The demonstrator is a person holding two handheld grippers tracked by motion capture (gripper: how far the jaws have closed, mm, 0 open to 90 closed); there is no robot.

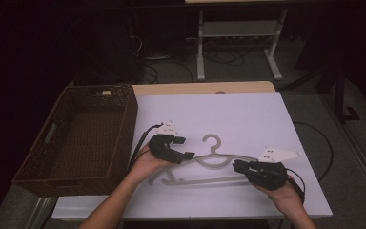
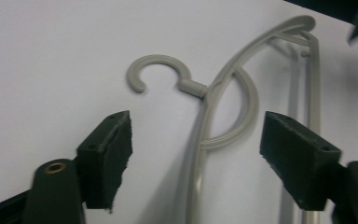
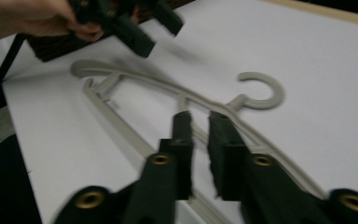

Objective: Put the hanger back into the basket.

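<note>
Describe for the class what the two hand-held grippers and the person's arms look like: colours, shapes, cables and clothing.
Both the left gripper and the right gripper are black and chunky, each topped by a pale three-cornered plate and trailing a black cable. Their jaws are flat, dark blocks on arms with brass-coloured rivets. The forearms are bare, with no sleeves in sight.

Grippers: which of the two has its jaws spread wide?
The left gripper: its jaws stand far apart over the grey plastic hanger. The right gripper has its jaws nearly together around a hanger arm.
</note>
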